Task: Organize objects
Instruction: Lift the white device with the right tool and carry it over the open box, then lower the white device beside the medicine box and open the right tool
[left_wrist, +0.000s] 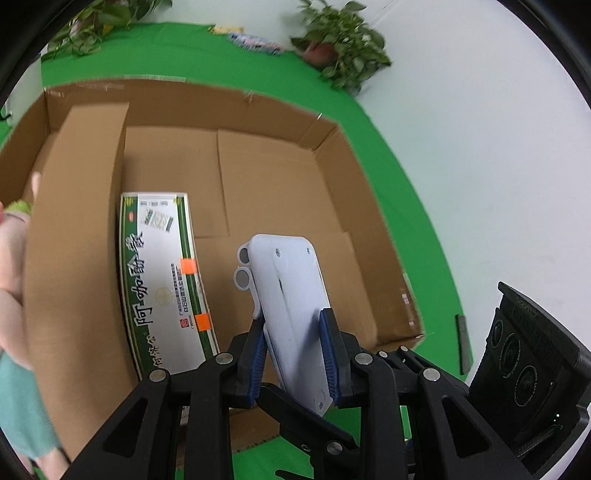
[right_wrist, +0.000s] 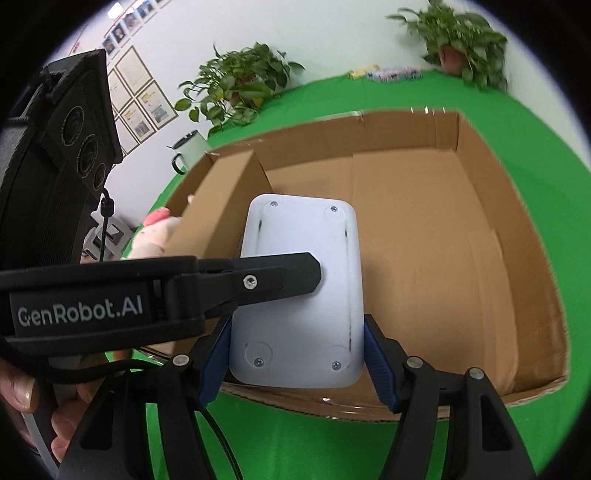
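While the white plastic device (left_wrist: 291, 317) is pinched edgewise by the left gripper (left_wrist: 295, 354) above the cardboard box (left_wrist: 354, 177), the right gripper's (right_wrist: 299, 354) fingers flank it, contact unclear; judged rigid, light, slippery, best held across long edges

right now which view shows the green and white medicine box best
The left wrist view. There the medicine box lies flat on the floor of the cardboard box, beside the divider, its printed top and two orange stickers fully visible. The right wrist view shows none of it: the white device and the left hand-held gripper block that area.
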